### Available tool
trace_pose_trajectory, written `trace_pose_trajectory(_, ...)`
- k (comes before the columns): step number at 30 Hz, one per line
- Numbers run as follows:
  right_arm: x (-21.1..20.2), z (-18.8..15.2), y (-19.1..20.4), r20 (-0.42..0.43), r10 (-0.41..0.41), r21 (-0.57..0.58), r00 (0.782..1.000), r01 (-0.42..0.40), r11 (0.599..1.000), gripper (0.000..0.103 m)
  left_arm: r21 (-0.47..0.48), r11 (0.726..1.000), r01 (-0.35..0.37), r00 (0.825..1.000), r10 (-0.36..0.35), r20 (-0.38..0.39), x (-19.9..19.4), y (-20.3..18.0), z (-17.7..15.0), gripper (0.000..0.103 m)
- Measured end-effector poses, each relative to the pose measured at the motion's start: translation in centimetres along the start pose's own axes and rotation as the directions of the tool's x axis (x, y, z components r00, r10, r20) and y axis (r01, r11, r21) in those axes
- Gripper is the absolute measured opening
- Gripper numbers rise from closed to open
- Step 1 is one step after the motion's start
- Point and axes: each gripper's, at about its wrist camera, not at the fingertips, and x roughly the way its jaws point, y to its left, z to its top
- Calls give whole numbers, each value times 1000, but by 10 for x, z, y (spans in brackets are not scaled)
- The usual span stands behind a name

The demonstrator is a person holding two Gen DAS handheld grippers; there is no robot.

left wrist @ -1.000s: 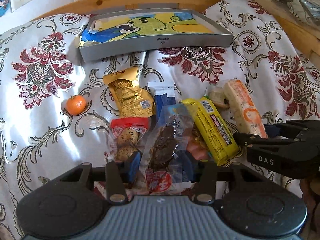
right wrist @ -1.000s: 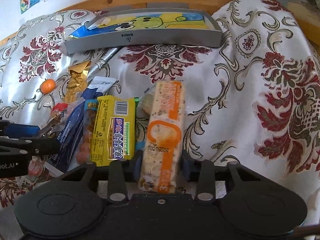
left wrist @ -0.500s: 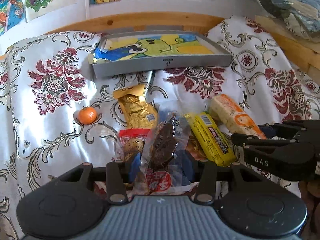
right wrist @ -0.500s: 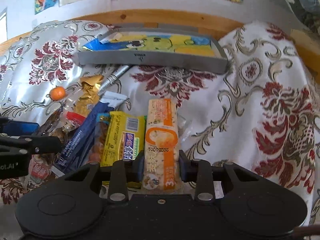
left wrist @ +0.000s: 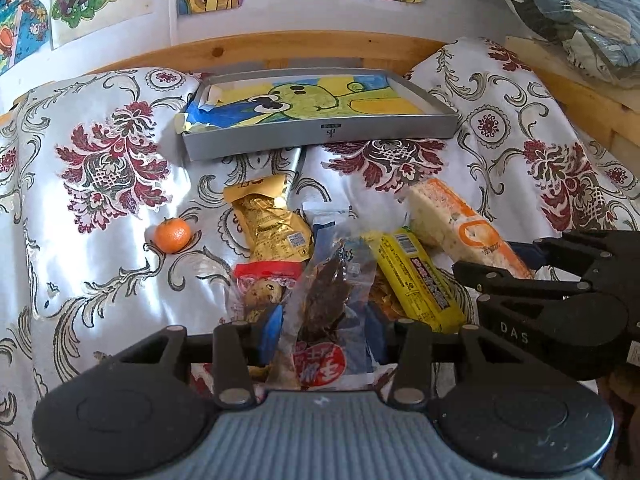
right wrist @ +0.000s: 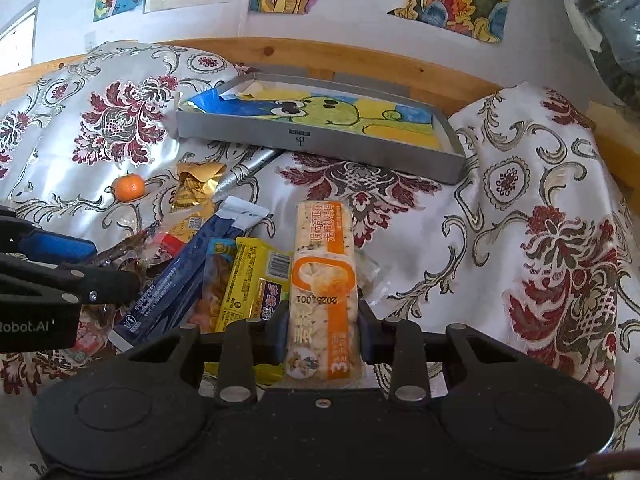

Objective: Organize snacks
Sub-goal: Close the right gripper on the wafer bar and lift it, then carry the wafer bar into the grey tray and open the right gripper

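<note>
While left gripper (left wrist: pixel 320 336) jaws clamp brown snack bag (left wrist: pixel 325 300), right gripper (right wrist: pixel 320 330) jaws grip cracker pack (right wrist: pixel 323 280) (printed 2026.1001)

Both wrist views low, close, facing tray (left wrist: pixel 320 136) (shared)

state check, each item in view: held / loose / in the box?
left gripper: shut on clear snack bag
clear snack bag: held
right gripper: shut on orange cracker pack
orange cracker pack: held
yellow snack bar: loose on cloth
gold packet: loose
tangerine: loose, apart from the pile
grey box: open, no snacks inside
</note>
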Motion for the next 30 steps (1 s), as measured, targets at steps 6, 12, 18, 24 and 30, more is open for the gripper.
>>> trace_pose_trajectory(6,-6,2,2,39,5,-20,999,-4,1000,34,-19,1000,1,1000,-1,12,-1,2,1,47)
trace_pose_trajectory(12,-12,8,6,89,14,-44,996,-10,999,34,-49,998,-29,999,31,44,-3,7,12,47)
trace_pose_trajectory(18,-9,16,5,116,22,-57,993,-15,998,34,-118,991,-56,996,63,62,5,16,28,47)
trace_pose_trajectory(24,6,31,5,182,10,-75,983,4,997,34,-142,986,-87,990,102,102,11,26,50,47)
trace_pose_trajectory(30,34,52,0,257,-8,-67,966,26,997,34,-168,980,-106,979,133,155,21,32,87,47)
